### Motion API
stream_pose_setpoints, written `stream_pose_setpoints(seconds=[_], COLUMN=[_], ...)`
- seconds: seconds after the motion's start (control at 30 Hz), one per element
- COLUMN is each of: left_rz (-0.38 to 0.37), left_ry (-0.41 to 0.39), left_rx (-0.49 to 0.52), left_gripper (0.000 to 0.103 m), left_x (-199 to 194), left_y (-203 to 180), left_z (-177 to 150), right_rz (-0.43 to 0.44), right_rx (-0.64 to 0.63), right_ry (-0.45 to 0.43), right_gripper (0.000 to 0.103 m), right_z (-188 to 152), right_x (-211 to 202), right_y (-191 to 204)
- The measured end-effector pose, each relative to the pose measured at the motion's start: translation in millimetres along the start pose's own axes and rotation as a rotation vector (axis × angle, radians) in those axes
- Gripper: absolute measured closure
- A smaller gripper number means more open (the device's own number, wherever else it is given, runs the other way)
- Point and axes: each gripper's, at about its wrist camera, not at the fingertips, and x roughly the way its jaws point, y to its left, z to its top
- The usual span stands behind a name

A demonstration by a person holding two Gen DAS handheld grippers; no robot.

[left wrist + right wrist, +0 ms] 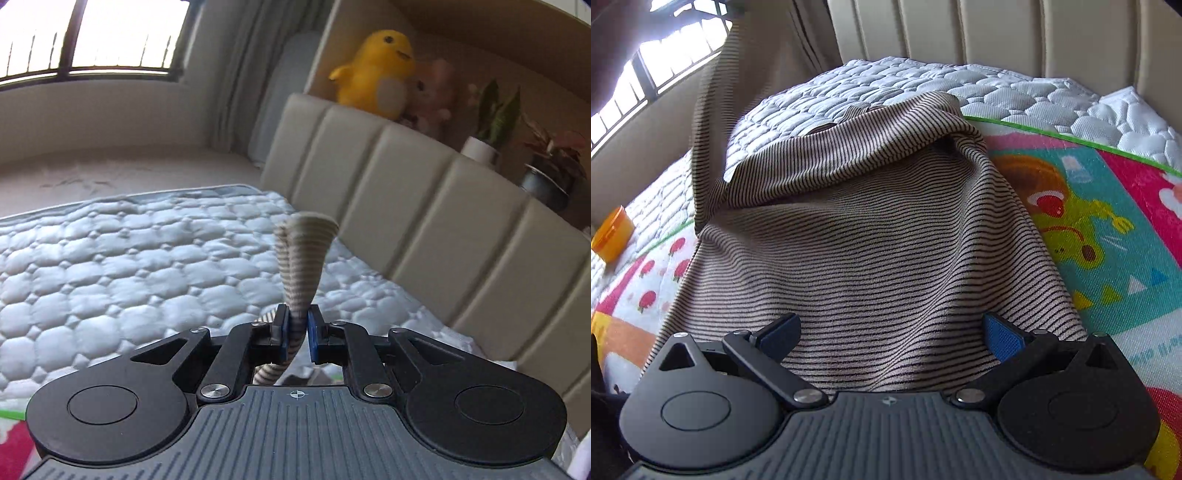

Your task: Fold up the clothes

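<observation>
A beige garment with thin dark stripes [871, 236] lies bunched on a colourful play mat [1108, 229] that covers a quilted mattress [997, 92]. One part of it rises up and to the left out of the right wrist view. My right gripper [892, 332] hovers just above the cloth, open, its blue pads [1003, 338] spread wide with nothing between them. In the left wrist view my left gripper [297, 332] is shut on a pinched fold of the striped garment [303, 258], which sticks up above the fingertips, raised over the mattress [129, 266].
A padded beige headboard [424, 206] runs along the bed's far side, with a yellow plush toy [380, 74] and potted plants [491, 125] on the ledge above it. An orange container [613, 234] sits at the mattress's left edge. A window [92, 37] and curtain are behind.
</observation>
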Motion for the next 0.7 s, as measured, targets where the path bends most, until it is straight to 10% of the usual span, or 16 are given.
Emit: stream_pose_setpoints(seconds=[0.27, 0.53, 0.7], left_rz=[-0.167, -0.064, 0.044], left_ry=[0.014, 0.099, 0.208], left_rx=[0.131, 0.187, 0.193], left_gripper=[0.08, 0.038, 0.011], left_x=[32, 13, 10], left_y=[-109, -48, 17], left_z=[-10, -53, -91], right_rz=[0.035, 0.084, 0.02], right_rx=[0.059, 0.161, -0.033], right_ry=[0.01, -0.007, -0.008], right_gripper=[0.0, 0.0, 0.0], right_z=[6, 5, -7], right_x=[-1, -3, 0], right_y=[-8, -22, 0])
